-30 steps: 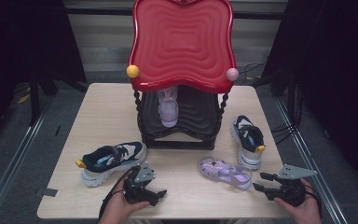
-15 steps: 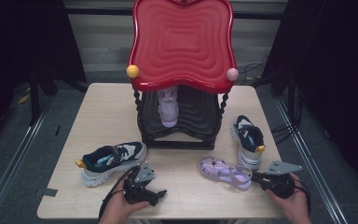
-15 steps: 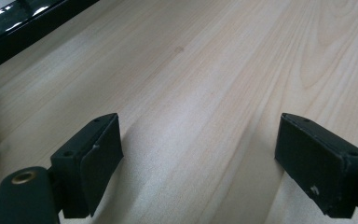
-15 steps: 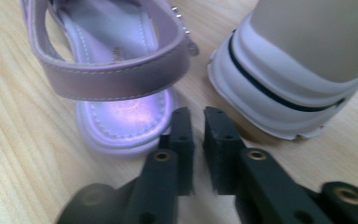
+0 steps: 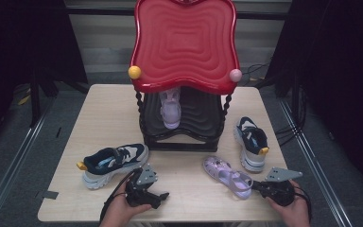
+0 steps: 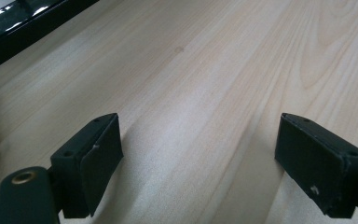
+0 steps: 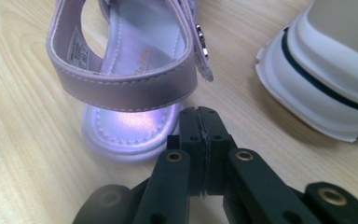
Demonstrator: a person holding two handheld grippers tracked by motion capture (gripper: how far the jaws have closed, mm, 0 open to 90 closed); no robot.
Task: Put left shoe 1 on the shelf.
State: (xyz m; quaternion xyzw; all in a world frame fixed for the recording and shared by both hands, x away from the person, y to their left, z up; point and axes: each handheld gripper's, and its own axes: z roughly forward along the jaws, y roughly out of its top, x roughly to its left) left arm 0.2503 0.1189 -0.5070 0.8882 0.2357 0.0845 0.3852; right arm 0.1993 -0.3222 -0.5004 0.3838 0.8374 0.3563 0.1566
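Lilac sandal (image 5: 228, 176) lies on the counter (image 5: 104, 118) at 5 o'clock of the red rack (image 5: 184, 42), right hand-held gripper (image 5: 257, 186) at its heel. Left hand-held gripper (image 6: 196, 163): jaws wide apart over bare wood. Right hand-held gripper (image 7: 200, 122): jaws pressed together, empty, at the sandal (image 7: 130, 84) heel's 5 o'clock.

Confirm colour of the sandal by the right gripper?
Pale lilac sandal with white stitching on the heel strap; clearest in the right gripper view.
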